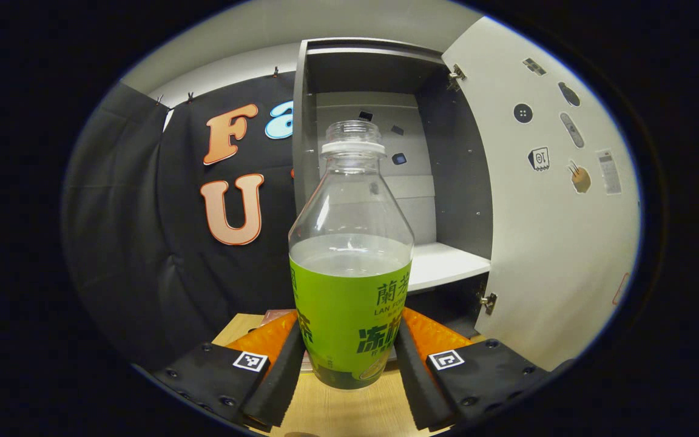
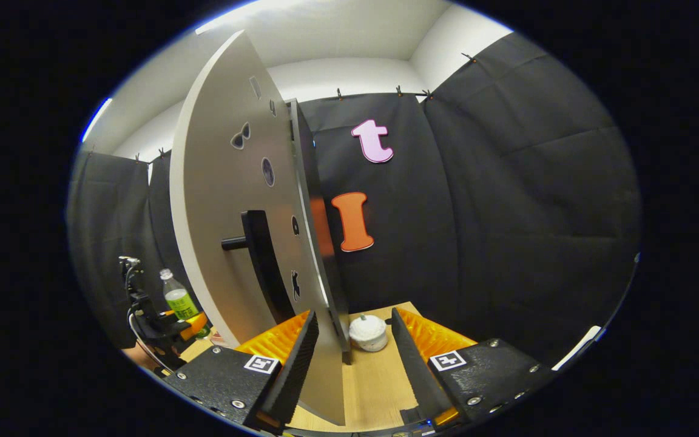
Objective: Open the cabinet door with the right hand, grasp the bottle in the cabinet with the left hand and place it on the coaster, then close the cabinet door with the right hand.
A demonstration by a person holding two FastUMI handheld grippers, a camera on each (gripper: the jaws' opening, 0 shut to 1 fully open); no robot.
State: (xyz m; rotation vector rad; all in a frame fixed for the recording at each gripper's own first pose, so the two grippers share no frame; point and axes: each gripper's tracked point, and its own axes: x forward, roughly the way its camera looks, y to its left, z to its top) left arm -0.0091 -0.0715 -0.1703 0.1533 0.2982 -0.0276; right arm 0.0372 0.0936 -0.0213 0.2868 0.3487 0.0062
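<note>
The bottle was clear plastic, round-shouldered, capless, with a white neck ring, a green wrap on its lower half and pale liquid up to the top of the wrap. The left gripper had its jaws clamped on the wrapped part, one ribbed finger pressed on each side. The bottle stood upright in front of the cabinet, outside it, low over the tabletop, which was light wood grain. Whether its base touched the wood could not be told. A pinkish flat edge showed behind the bottle, mostly hidden by the finger.

The cabinet was dark grey inside with a white shelf and a pale back panel. Its door, smooth and pale, stood wide open to the right of the bottle, with small stickers on its inner face and two metal hinges.

In the right gripper view the door was seen nearly edge-on, its outer face carrying a dark bar handle. The right gripper had its jaws apart, with the door's lower edge between them, touching neither clearly. A small white lidded pot sat on the tabletop just beyond the door. The bottle appeared far off left of the door, in the other gripper
</note>
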